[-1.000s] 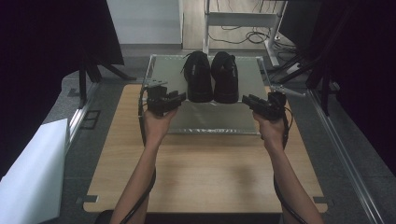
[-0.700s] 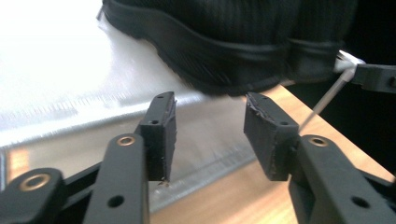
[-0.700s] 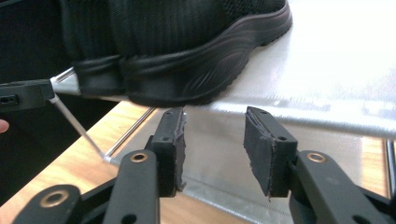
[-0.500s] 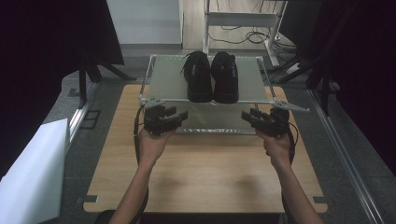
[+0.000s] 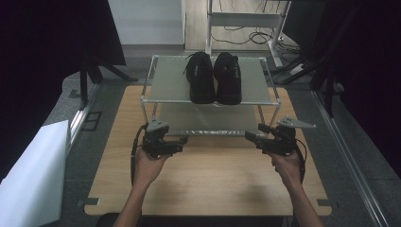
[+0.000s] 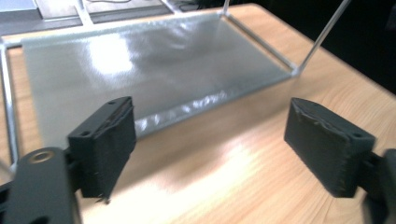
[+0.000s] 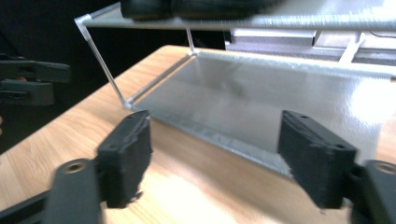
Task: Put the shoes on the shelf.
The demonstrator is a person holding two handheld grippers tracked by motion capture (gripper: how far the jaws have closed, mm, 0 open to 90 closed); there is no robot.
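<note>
Two shelves make up the metal rack (image 5: 151, 85) at the far half of the wooden table (image 5: 208, 184): an upper one carrying two black shoes (image 5: 213, 78) side by side, touching, toes toward the person, and a lower one (image 6: 140, 65) lying bare just above the tabletop. Four thin posts stand at the rack's corners, and the gap between the shelves is open along the near edge. Bare wood runs from that near edge to the person's side, with narrow strips left and right of the rack.

Two grippers hover over this bare wood, near the rack's front corners and well apart from each other. The left gripper (image 5: 177, 143) has its jaws spread wide with nothing between them; the left gripper view (image 6: 210, 140) shows wood and the lower shelf's edge through the gap. The right gripper (image 5: 253, 137) also stands wide apart and empty, as the right gripper view (image 7: 215, 154) confirms.

From the right gripper view the shoes are cut off at the top edge, only their soles visible. Both gripper views are blurred.
</note>
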